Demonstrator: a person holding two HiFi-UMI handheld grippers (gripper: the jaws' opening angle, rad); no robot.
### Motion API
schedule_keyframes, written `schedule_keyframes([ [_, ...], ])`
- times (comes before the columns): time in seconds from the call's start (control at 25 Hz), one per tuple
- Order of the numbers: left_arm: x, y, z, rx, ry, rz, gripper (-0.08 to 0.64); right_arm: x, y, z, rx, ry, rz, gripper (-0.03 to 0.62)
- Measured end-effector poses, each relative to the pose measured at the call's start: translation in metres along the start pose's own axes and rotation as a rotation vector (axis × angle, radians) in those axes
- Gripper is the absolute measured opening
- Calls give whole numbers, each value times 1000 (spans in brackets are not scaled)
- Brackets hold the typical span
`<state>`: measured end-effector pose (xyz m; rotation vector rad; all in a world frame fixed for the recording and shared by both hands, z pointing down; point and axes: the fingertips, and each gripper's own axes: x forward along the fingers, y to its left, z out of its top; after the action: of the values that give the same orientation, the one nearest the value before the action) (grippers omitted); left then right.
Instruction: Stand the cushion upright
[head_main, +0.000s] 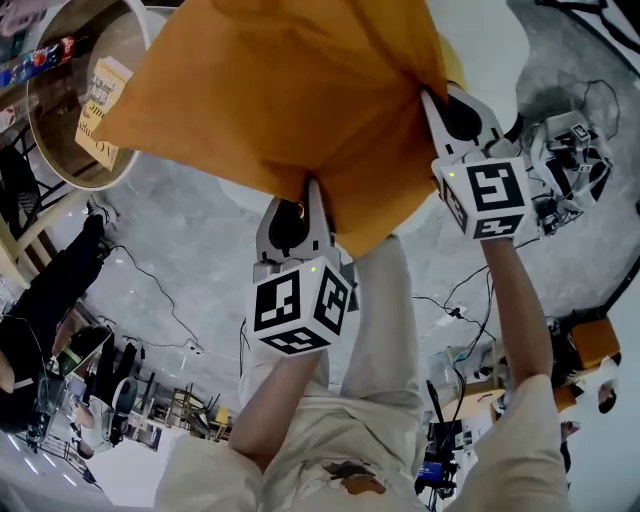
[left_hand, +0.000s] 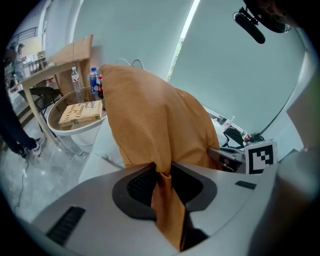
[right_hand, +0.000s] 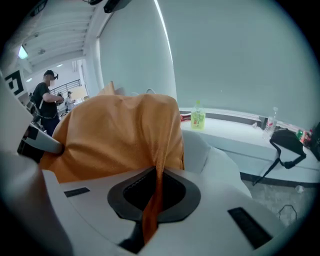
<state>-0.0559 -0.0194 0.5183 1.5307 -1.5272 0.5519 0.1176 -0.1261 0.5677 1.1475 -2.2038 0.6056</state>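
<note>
An orange cushion hangs lifted in the air, filling the upper middle of the head view. My left gripper is shut on the cushion's near edge, with a fold of orange fabric pinched between its jaws. My right gripper is shut on the cushion's right corner; a thin strip of the same fabric runs through its closed jaws. The cushion bulges up ahead of the left gripper, and the cushion also fills the space ahead of the right gripper. What lies under the cushion is hidden.
A round glass side table with a book on it stands at the left, bottles behind it. A pale sofa seat lies below the cushion. A green bottle sits on a ledge. People stand far left. Cables cross the floor.
</note>
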Motion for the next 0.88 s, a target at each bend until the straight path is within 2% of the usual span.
schedule_keyframes([
  [0.24,-8,23,10,-93,-22,34,94,23,24,37,-114,-9,67,28],
  [0.68,-18,39,18,-275,-68,107,95,59,59,95,-328,-21,238,28],
  [0.88,-20,53,29,-336,-83,136,94,74,78,119,-384,-27,289,28],
])
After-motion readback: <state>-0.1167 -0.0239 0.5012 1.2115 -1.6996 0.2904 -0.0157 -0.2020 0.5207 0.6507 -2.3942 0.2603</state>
